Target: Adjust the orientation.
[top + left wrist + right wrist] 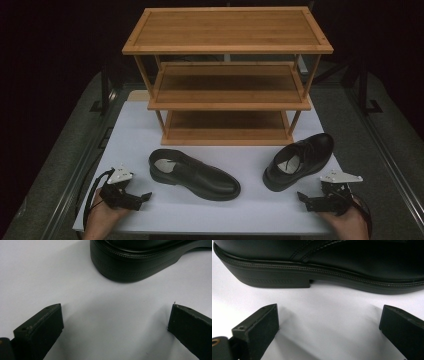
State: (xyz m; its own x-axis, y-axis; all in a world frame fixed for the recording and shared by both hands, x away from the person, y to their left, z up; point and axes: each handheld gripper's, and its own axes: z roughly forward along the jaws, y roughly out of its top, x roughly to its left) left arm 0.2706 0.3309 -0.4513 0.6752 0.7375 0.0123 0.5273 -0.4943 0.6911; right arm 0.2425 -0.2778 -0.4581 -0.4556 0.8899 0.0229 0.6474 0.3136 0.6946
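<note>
Both claws, left and right, rest spread on the white tabletop in a dark room.

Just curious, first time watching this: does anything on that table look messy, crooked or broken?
Nothing broken or spilled. The two black shoes aren't paired: the left shoe points right toward the near edge, the right shoe angles away toward the empty wooden rack. Both stand upright on the white table.

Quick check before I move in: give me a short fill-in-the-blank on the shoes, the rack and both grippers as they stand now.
1. Both black shoes stand on the white ____, not on the wooden rack.
2. The left gripper has its jaws ____.
3. The right gripper sits nearest the right shoe's ____ end.
4. The left shoe's toe points toward the person's ____.

Missing words: table; open; heel; right
</note>
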